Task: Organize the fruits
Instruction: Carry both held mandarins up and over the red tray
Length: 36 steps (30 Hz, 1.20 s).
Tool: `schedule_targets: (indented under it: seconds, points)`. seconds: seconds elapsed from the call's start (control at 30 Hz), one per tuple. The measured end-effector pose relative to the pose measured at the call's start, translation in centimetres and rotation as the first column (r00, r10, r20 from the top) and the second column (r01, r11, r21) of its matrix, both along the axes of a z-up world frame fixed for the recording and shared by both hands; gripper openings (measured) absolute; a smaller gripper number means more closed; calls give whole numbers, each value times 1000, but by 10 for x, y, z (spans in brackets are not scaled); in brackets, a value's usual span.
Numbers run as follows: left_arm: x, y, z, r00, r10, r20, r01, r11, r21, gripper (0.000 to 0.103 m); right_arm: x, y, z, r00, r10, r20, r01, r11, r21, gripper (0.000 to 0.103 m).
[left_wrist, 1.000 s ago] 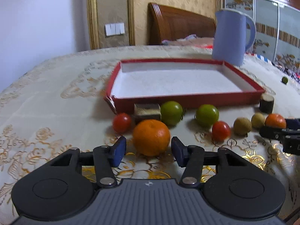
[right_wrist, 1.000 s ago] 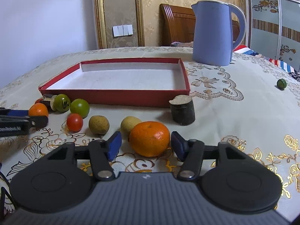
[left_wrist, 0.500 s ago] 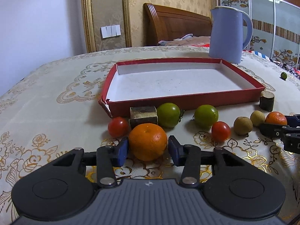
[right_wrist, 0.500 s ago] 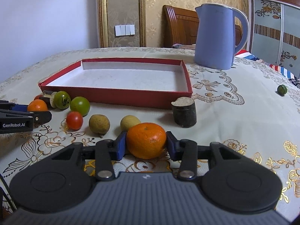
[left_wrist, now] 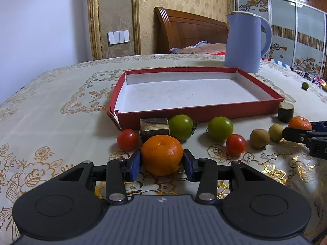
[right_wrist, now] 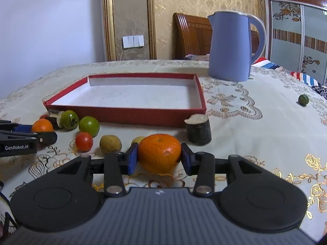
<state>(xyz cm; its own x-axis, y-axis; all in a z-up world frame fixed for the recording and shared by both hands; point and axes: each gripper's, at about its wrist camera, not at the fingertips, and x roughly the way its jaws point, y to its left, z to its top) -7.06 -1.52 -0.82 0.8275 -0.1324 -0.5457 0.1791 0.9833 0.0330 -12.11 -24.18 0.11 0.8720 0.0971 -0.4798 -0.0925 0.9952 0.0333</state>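
Both my grippers have closed since a second ago: my left gripper (left_wrist: 162,162) now pinches one orange (left_wrist: 162,154) between its blue pads, where earlier the jaws stood wide on either side of it. My right gripper (right_wrist: 159,159) likewise clamps the other orange (right_wrist: 159,152). Each orange sits on the tablecloth (left_wrist: 51,110), in front of the red tray (left_wrist: 204,113). Green and red tomatoes (left_wrist: 180,127) lie unmoved beside the tray's near wall.

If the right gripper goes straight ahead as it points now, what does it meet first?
Holding a round orange mandarin, the right gripper would probably meet the red cardboard tray's front wall; depth is uncertain.
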Motion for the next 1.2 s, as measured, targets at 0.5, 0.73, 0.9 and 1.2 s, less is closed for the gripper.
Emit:
schedule_targets:
  seconds: [0.5, 0.73, 0.9, 1.2]
  points:
    - [33, -28, 40, 996, -61, 67, 61, 998, 3, 42, 31, 17, 28, 998, 15, 58, -14, 1000, -10, 41]
    - [72, -35, 38, 999, -17, 50, 16, 1000, 17, 42, 80, 22, 37, 999, -12, 30, 12, 1000, -25, 41]
    - [102, -35, 31, 1000, 8, -9, -8, 1000, -16, 42, 123, 25, 28, 999, -36, -27, 34, 999, -40, 41]
    - [139, -36, 20, 995, 78, -67, -79, 997, -12, 42, 163, 25, 9, 993, -71, -92, 69, 997, -34, 41]
